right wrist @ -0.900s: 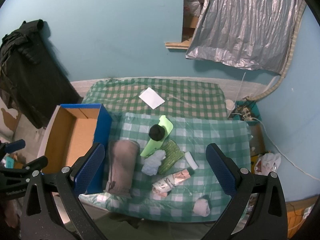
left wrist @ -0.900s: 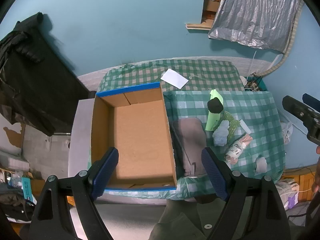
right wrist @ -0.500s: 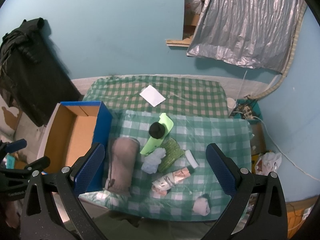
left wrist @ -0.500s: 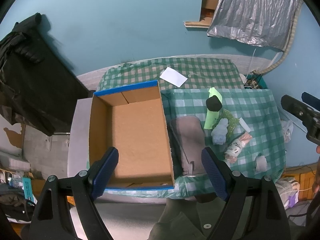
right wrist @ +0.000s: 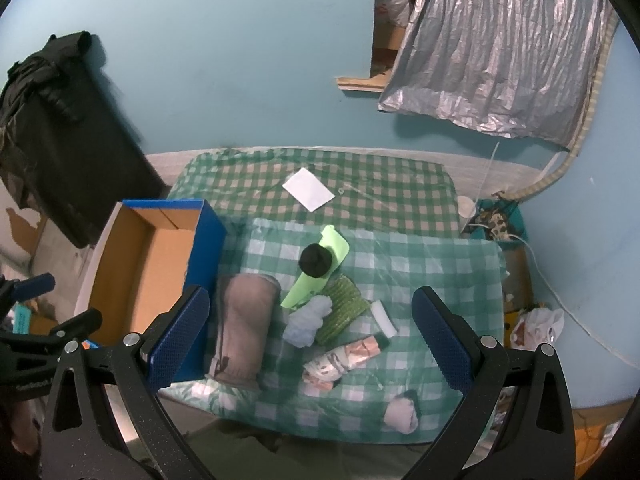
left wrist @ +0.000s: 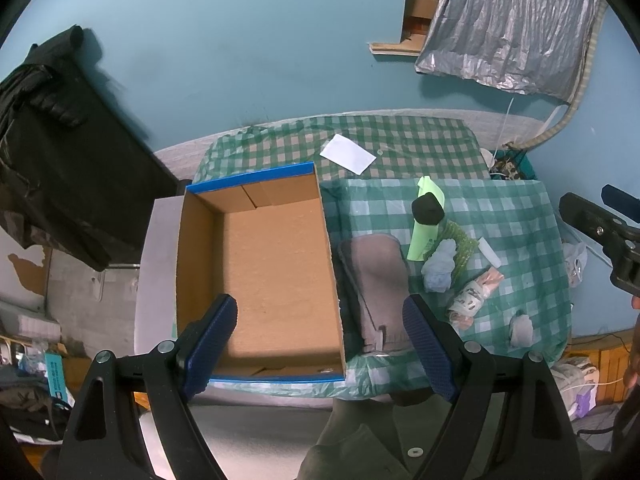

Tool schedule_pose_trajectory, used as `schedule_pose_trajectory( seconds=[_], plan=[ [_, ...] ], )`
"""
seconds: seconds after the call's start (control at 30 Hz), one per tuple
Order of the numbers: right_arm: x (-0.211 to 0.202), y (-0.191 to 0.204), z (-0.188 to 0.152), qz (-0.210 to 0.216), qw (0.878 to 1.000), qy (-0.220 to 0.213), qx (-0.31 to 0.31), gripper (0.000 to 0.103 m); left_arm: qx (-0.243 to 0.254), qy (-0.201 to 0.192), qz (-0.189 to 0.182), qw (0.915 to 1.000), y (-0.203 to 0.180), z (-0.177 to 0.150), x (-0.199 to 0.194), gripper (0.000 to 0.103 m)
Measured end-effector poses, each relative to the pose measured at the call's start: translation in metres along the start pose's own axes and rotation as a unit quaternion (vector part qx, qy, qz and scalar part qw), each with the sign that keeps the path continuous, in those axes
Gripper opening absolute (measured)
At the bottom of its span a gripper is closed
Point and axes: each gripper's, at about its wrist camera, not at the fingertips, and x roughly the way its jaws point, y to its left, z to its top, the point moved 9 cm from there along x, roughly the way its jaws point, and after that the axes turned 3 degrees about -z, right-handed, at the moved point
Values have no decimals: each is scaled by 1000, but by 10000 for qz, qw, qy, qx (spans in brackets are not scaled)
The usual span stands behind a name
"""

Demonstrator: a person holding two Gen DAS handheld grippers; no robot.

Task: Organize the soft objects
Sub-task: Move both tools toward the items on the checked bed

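Note:
An empty cardboard box with blue rim [left wrist: 264,256] [right wrist: 144,264] sits at the left of a green checked table [left wrist: 516,216] [right wrist: 420,264]. Beside it lie a rolled brown-grey cloth [left wrist: 380,280] [right wrist: 244,320], a black ball [left wrist: 428,209] [right wrist: 316,261] on a lime green sheet [right wrist: 332,268], a pale blue cloth [left wrist: 439,266] [right wrist: 310,318], a green knitted piece [right wrist: 342,308], a patterned roll [left wrist: 474,294] [right wrist: 344,360] and a grey sock [left wrist: 521,330] [right wrist: 402,414]. My left gripper [left wrist: 320,344] is open high above the box's near edge. My right gripper [right wrist: 308,336] is open high above the cloths.
A white paper [left wrist: 347,153] [right wrist: 308,190] lies on the table's far part. A small white block [right wrist: 383,318] lies by the knitted piece. A black garment [left wrist: 52,140] hangs at the left. Silver foil [right wrist: 492,48] hangs on the blue wall. Clutter and bags sit on the floor at the right.
Both grippers have drifted slightly; the views shifted a little. Nothing on the table has moved. Both grippers stay open and empty.

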Motion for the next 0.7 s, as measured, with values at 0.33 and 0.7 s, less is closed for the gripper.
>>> schedule_pose_trajectory(
  seconds=[0.33, 0.7],
  plan=[
    [5, 0, 4, 27, 10000, 31, -52, 101, -62, 4, 50, 10000, -4, 5, 3, 86],
    [7, -2, 7, 40, 10000, 56, -57, 101, -71, 8, 59, 10000, -8, 10, 5, 86]
  ],
)
